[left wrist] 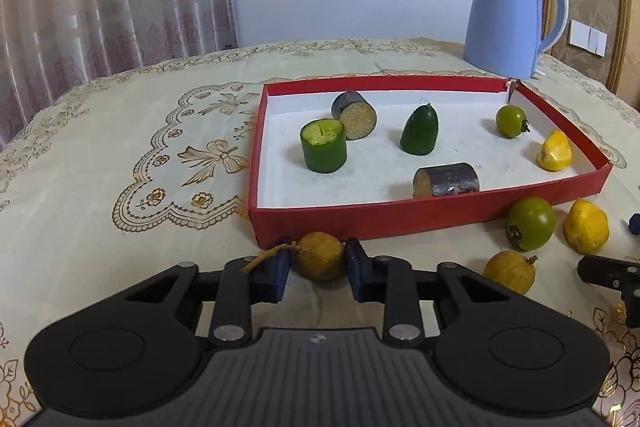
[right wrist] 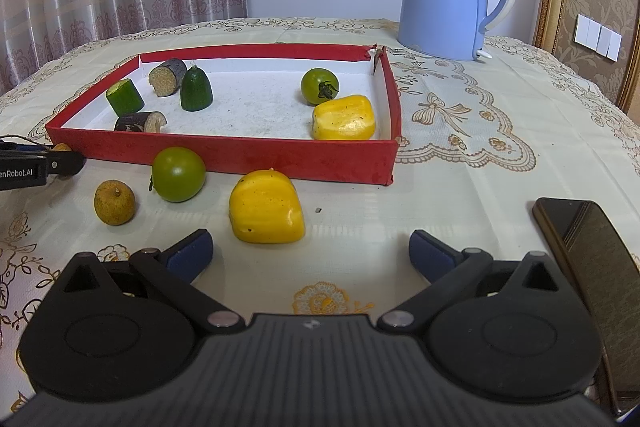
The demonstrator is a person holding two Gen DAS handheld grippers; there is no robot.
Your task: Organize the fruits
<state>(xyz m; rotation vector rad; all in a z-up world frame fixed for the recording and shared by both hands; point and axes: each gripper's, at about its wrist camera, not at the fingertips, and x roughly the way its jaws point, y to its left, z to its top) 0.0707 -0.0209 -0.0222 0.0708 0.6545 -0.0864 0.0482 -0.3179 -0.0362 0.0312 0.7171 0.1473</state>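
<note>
Your left gripper [left wrist: 318, 269] has its blue pads pressed on a brown longan [left wrist: 319, 255], which sits on the tablecloth [left wrist: 120, 155] just in front of the red tray's [left wrist: 360, 221] near wall, at its left corner. To the right, outside the tray, lie a second longan [right wrist: 114, 202], a green tomato [right wrist: 178, 174] and a yellow pepper piece [right wrist: 266, 207]. Your right gripper [right wrist: 311, 253] stands wide open and empty, just near of that pepper piece.
</note>
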